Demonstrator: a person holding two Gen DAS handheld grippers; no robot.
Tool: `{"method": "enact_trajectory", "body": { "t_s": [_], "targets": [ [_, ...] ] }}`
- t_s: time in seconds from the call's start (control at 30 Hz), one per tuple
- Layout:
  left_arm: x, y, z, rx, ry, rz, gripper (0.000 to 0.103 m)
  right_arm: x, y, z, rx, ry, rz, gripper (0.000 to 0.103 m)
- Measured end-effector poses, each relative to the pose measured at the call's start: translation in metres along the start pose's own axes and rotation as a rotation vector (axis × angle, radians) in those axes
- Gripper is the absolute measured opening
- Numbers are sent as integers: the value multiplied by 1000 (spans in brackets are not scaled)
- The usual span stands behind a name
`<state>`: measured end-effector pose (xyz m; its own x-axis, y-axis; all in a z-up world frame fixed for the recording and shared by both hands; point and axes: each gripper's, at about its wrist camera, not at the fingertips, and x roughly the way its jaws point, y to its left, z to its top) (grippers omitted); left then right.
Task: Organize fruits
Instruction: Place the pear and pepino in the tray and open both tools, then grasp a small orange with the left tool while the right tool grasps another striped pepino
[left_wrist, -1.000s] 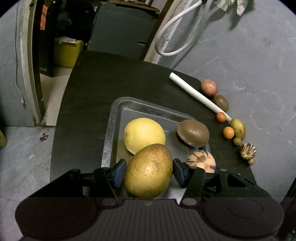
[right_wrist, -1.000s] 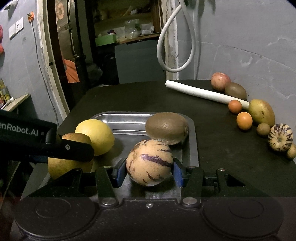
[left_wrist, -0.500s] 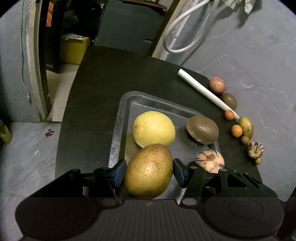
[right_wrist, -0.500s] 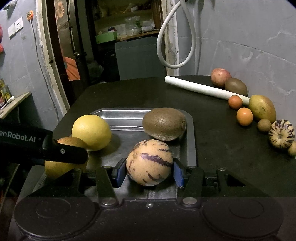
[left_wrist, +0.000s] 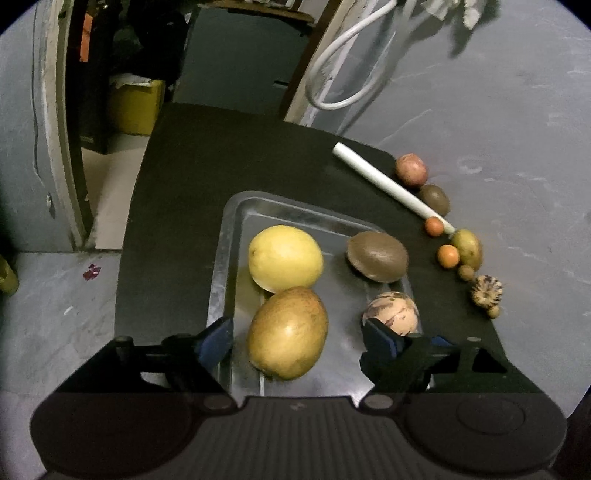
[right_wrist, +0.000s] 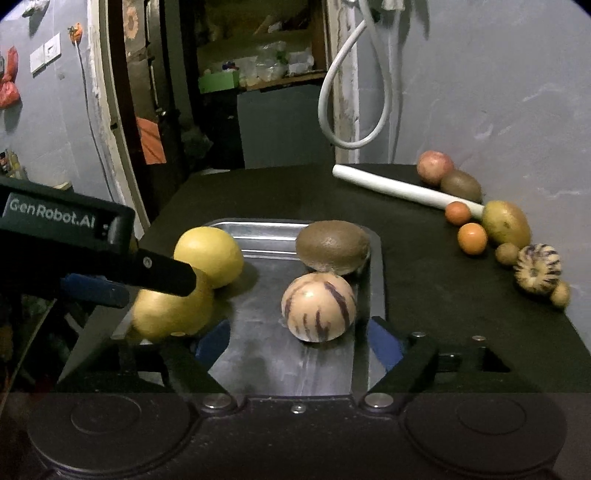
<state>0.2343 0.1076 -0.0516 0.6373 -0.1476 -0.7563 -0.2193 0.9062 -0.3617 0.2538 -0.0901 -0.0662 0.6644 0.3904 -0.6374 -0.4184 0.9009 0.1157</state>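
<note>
A steel tray (left_wrist: 221, 258) on the black table holds a yellow citrus (left_wrist: 284, 256), a brown oval fruit (left_wrist: 376, 254), a yellow-brown mango (left_wrist: 288, 332) and a striped pale melon (left_wrist: 391, 312). My left gripper (left_wrist: 297, 341) has its jaws opening. The mango lies between them on the tray, with gaps to both blue pads. My right gripper (right_wrist: 298, 342) is opening as well. The striped melon (right_wrist: 319, 306) rests on the tray (right_wrist: 375, 280) just ahead of its parted fingers, touching neither.
A white tube (left_wrist: 388, 184) lies at the table's far right. Beside it, along the grey wall, runs a row of several small fruits, among them two oranges (left_wrist: 448, 256) and a small striped one (left_wrist: 487, 290). A doorway and the table's left edge are on the left.
Both grippers were shut on their fruit and have now spread their jaws. The mango and the striped melon lie free on the tray. The right gripper has drawn back slightly.
</note>
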Motion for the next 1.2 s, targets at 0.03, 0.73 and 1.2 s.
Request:
{"method": "enact_trajectory", "body": {
  "t_s": [0.03, 0.73, 1.2],
  "targets": [
    [-5, 0, -1, 5, -8, -2, 88, -6, 0, -1, 2, -6, -6, 89],
    [-64, -10, -78, 316, 87, -14, 102, -113, -17, -49, 107, 68, -129, 102],
    [-49, -88, -76, 485, 121, -137, 102, -139, -65, -61, 226, 47, -364, 102]
  ]
}}
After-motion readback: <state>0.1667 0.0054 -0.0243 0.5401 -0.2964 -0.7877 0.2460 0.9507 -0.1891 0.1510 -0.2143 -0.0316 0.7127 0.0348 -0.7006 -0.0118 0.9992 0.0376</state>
